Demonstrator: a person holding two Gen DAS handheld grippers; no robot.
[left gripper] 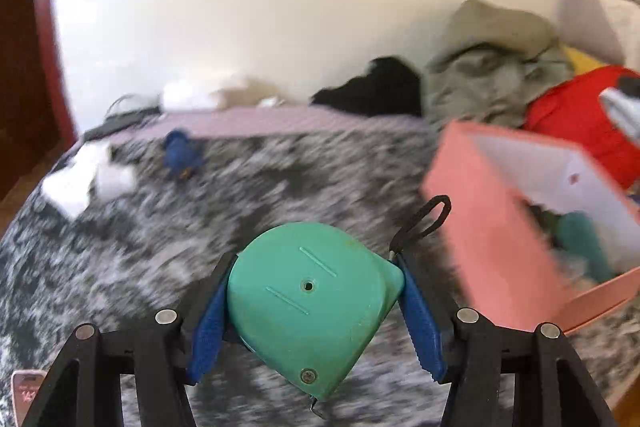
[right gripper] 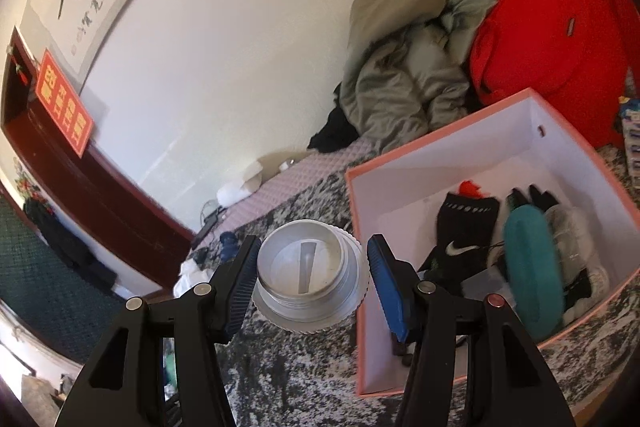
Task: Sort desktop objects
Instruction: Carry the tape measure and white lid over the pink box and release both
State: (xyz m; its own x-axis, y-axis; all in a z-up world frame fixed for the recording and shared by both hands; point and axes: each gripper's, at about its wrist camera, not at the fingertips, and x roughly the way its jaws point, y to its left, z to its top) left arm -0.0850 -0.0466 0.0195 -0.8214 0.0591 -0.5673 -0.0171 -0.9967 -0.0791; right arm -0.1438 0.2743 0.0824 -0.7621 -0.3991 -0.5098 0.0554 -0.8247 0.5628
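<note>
1. The left hand-held gripper (left gripper: 314,311) is clamped on a green tape measure (left gripper: 308,303), both blue pads (left gripper: 208,331) pressed to its sides, its black loop (left gripper: 426,217) trailing to the right. It is held above the grey mottled blanket (left gripper: 240,211).
2. Far left on the blanket lie white scraps (left gripper: 86,179) and a small blue object (left gripper: 182,155).
3. The right hand-held gripper (right gripper: 310,271) has its pads either side of a silver cap (right gripper: 310,273); the left pad touches, the right shows a slight gap.
4. Just right stands the pink box (right gripper: 436,143), holding a black glove (right gripper: 460,239) and a teal case (right gripper: 532,267).
5. Behind it are a grey jacket (right gripper: 412,67) and a red bag (right gripper: 548,23).
</note>
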